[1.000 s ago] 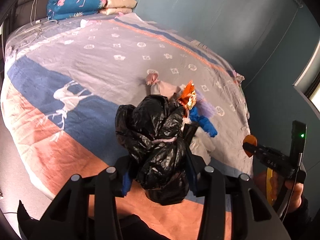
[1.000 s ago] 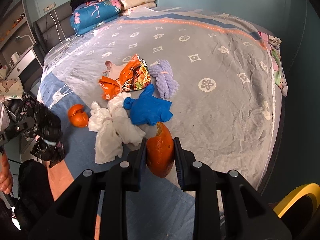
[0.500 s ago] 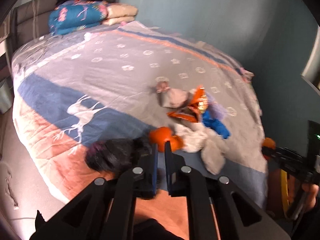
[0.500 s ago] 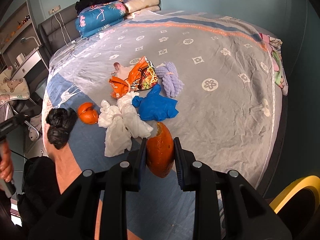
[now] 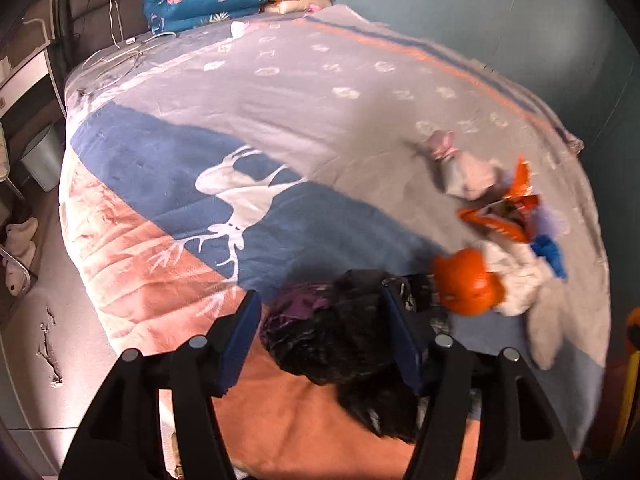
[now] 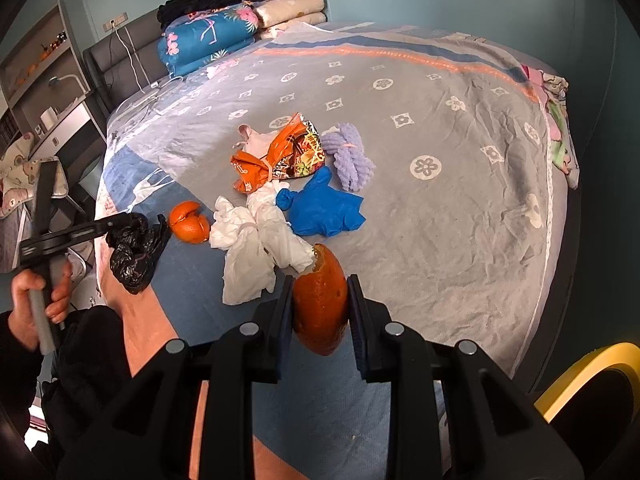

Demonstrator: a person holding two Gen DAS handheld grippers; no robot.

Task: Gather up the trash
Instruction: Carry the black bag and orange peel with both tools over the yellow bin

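My left gripper (image 5: 320, 332) has just been opening, its jaws now standing apart with the crumpled black trash bag (image 5: 340, 328) between them on the bedspread (image 5: 280, 120) near the bed's edge; whether the right pad still touches it I cannot tell. My right gripper (image 6: 320, 312) is clamped on a piece of orange peel (image 6: 320, 300). Beside the bag lies an orange (image 6: 189, 222), then white tissues (image 6: 252, 248), a blue glove (image 6: 324, 206), an orange snack wrapper (image 6: 280, 156) and purple yarn (image 6: 350, 156), crowded together.

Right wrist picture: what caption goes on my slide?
Right gripper pinches an orange peel above the bed's trash pile.
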